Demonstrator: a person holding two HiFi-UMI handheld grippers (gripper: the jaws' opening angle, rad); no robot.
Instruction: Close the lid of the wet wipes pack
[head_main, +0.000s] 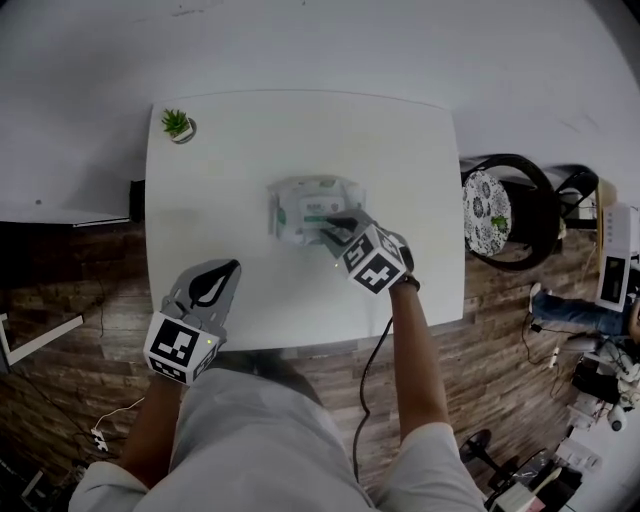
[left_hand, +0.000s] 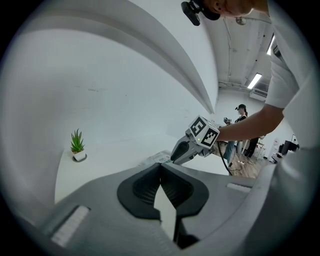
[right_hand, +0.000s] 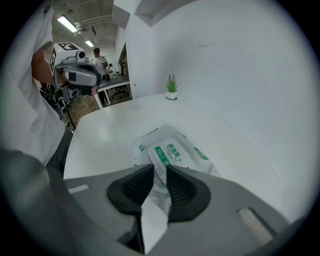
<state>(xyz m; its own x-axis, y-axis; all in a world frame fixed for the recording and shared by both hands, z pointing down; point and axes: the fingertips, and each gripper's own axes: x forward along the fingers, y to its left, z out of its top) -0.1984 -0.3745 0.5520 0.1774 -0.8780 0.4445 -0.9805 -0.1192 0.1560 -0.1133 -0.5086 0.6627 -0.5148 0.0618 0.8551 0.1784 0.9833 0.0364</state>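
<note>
The wet wipes pack (head_main: 305, 200) lies flat at the middle of the white table (head_main: 220, 190); it is white with green print. Its rounded label lid (right_hand: 174, 150) lies low along the top of the pack. My right gripper (head_main: 335, 224) rests at the pack's near right edge. Its jaws (right_hand: 159, 172) stand almost together, and the near end of the lid runs in between the pads. My left gripper (head_main: 232, 268) hovers over the table's front left, well apart from the pack, with its jaws (left_hand: 160, 167) shut on nothing. The left gripper view shows the right gripper (left_hand: 175, 157) tipped down onto the pack (left_hand: 154, 159).
A small potted plant (head_main: 178, 124) stands at the table's far left corner. A dark chair with a patterned cushion (head_main: 490, 210) sits off the table's right side. Wooden floor surrounds the table, and a white wall lies beyond it.
</note>
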